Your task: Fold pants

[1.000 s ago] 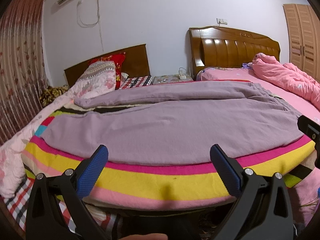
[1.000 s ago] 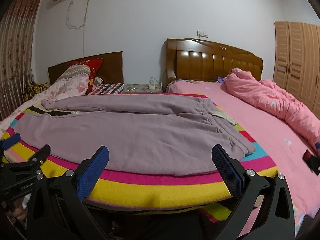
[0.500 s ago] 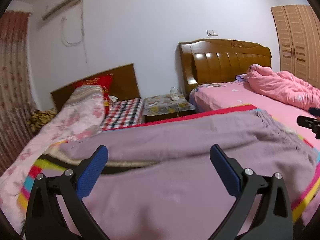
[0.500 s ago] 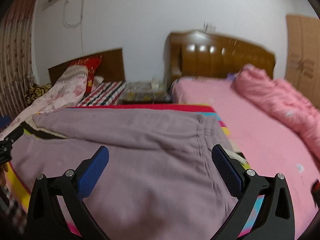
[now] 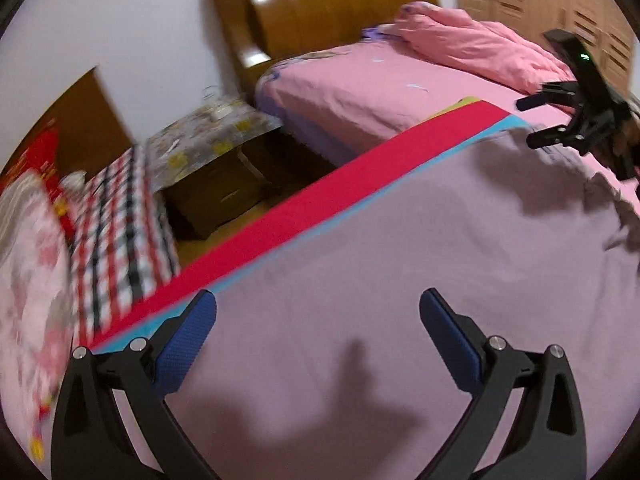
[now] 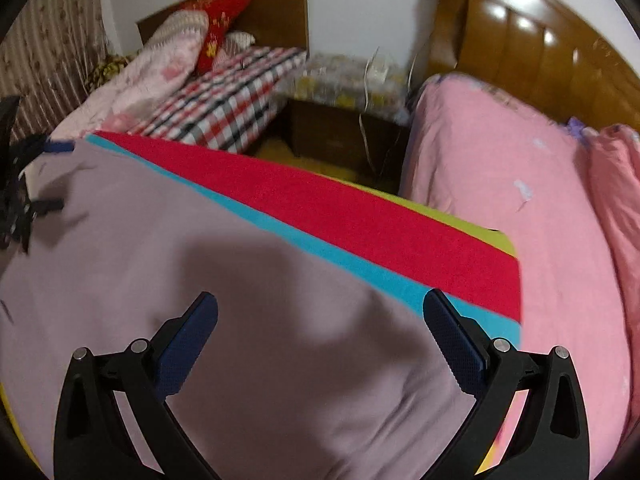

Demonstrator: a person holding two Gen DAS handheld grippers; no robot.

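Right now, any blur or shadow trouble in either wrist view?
Left wrist: motion blur smears the checked bedding at the left edge; a dark shadow lies on the pants. Right wrist: softer all over, with a broad shadow on the pants.

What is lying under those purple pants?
The pants lie on a striped blanket; red, blue and yellow stripes show beyond their edge. The blanket beneath them is hidden.

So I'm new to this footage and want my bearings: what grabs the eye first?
The mauve pants fill the foreground, spread over a striped blanket whose red and turquoise bands run along their far edge. The left gripper and right gripper both hang open over the cloth. Behind stand a pink bed and a glossy wooden headboard.
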